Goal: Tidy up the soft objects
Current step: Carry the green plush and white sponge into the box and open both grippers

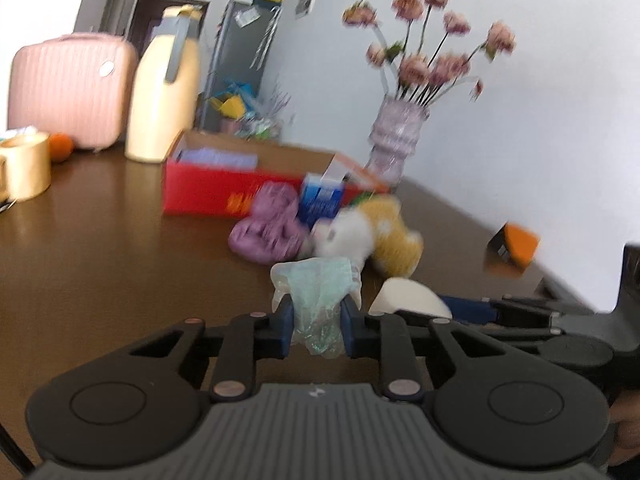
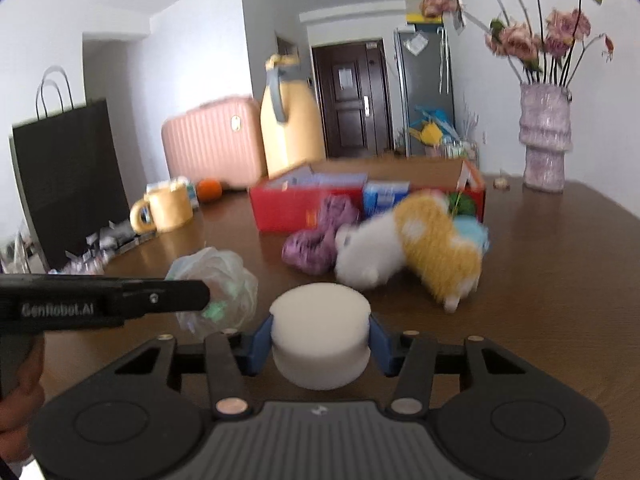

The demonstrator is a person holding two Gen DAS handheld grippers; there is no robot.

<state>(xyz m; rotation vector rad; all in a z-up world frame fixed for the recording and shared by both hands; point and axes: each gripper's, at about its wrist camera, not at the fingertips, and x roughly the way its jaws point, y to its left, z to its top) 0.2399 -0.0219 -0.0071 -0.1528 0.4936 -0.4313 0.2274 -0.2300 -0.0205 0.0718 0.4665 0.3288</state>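
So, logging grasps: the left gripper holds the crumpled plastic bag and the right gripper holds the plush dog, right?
Not quite. The right gripper holds the white foam puck, as the right wrist view shows; the plush dog lies on the table. The left gripper does hold the plastic bag.

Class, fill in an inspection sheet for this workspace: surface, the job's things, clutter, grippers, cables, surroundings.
Surface: brown table, glossy.
Job's things: white sponge in the right gripper; mesh pouf in the left gripper; plush dog, purple yarn and a blue plush lie before the red box.
Clutter: mug, orange, jug, pink case, vase, black bag, small wrappers.
Grippers: both shut on their loads.
Cables: nothing seen.
Surroundings: white walls, dark door, fridge.
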